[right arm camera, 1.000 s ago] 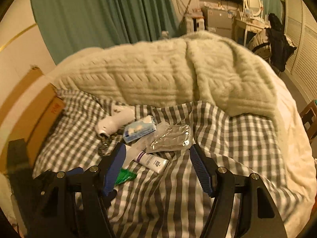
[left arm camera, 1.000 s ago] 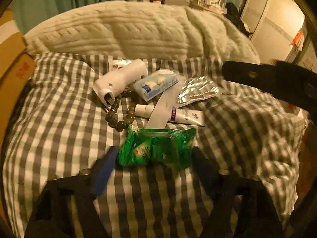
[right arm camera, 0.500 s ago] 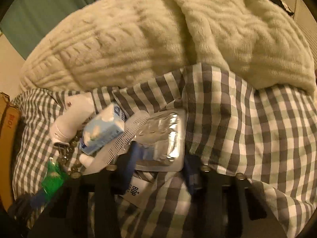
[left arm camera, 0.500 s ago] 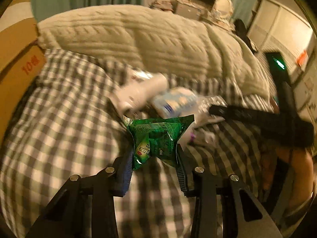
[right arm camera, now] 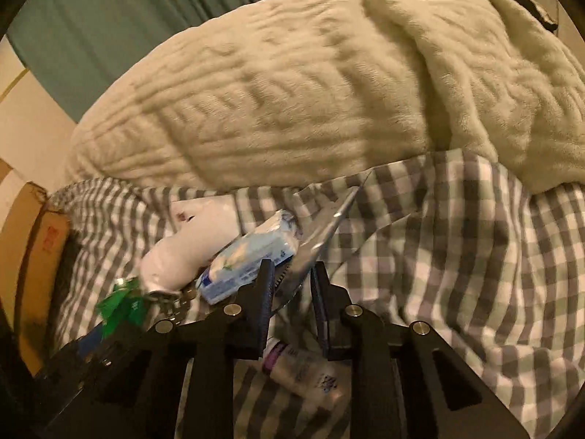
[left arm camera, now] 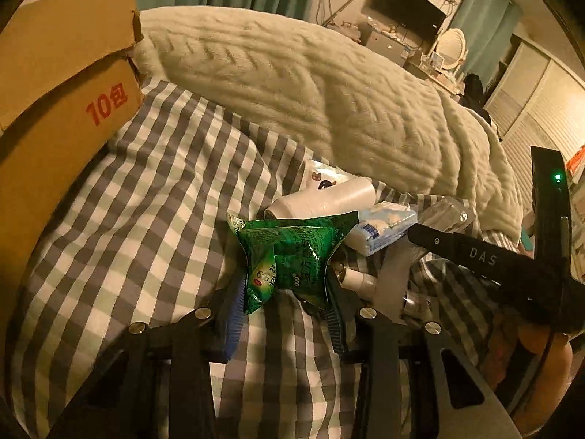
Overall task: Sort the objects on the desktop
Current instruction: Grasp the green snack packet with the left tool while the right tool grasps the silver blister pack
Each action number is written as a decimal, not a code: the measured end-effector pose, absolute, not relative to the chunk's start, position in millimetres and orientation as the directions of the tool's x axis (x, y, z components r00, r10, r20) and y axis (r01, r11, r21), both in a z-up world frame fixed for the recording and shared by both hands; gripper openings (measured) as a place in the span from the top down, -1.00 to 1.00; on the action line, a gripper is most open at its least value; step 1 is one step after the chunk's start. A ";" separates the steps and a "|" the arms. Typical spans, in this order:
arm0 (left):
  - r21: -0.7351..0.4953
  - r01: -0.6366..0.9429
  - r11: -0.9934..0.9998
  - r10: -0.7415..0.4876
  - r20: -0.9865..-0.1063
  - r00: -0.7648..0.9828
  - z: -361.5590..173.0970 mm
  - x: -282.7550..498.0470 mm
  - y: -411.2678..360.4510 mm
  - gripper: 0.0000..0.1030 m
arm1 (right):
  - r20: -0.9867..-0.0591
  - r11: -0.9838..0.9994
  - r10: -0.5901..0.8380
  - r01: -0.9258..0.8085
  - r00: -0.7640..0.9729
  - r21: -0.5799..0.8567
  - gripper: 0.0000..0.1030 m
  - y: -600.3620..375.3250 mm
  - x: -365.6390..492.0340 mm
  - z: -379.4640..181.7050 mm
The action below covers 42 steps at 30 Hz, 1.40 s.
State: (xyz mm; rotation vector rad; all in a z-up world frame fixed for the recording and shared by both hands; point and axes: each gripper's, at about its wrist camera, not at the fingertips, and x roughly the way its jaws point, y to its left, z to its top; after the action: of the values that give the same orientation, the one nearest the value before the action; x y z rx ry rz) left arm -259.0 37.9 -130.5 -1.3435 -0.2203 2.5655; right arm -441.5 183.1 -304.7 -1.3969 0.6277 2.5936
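Observation:
My left gripper (left arm camera: 284, 289) is shut on a crumpled green packet (left arm camera: 292, 252) and holds it up above the checked sheet (left arm camera: 146, 201). In the right wrist view my right gripper (right arm camera: 292, 274) has a silver blister pack (right arm camera: 329, 219) between its blue pads. Its jaws are closing, and the pack stands tilted on edge in their grip. Left of it lie a blue-and-white tissue pack (right arm camera: 252, 256) and a white bottle (right arm camera: 182, 256). A white tube (right arm camera: 303, 369) lies under the right gripper. One black finger (left arm camera: 438, 241) of the right gripper reaches in from the right in the left wrist view.
An open cardboard box (left arm camera: 55, 109) with red print stands at the left edge of the bed. A thick cream knitted blanket (left arm camera: 310, 91) is heaped behind the objects. Dark beads (right arm camera: 182, 300) lie by the bottle. A dresser and mirror stand far back.
The left gripper shut on the green packet, lifted it and carried it left toward the box. The right gripper came down over the blister pack and its jaws narrowed, tipping the pack on edge.

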 end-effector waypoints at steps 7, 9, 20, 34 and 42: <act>-0.251 -0.140 -0.958 0.285 -0.767 -0.575 -120.9 -247.5 32.5 0.23 | -0.797 -0.930 -0.018 -0.284 -0.603 0.235 0.78 177.6 -408.4 -281.6; -0.253 -0.145 -0.957 0.289 -0.759 -0.584 -115.3 -241.6 30.5 0.23 | -0.779 -0.928 -0.018 -0.280 -0.627 0.247 0.79 180.3 -391.1 -270.6; -0.259 -0.167 -0.951 0.304 -0.707 -0.638 -72.6 -200.4 19.2 0.23 | -0.738 -0.923 -0.026 -0.267 -0.675 0.277 0.82 163.9 -341.0 -232.4; -0.232 -0.153 -0.961 0.276 -0.752 -0.599 -100.4 -214.8 18.8 0.23 | -0.845 -0.846 -0.033 -0.436 -0.534 0.308 0.34 218.5 -401.1 -297.3; -0.204 -0.156 -0.966 0.257 -0.774 -0.579 -114.5 -218.3 23.0 0.23 | -0.853 -0.834 -0.045 -0.451 -0.520 0.319 0.28 225.3 -418.5 -331.2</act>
State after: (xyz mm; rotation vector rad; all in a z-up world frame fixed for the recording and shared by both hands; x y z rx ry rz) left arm -218.3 23.0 -114.5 -1.2996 -0.1668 2.5966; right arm -418.5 225.3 -331.2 -1.3855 0.7628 2.4271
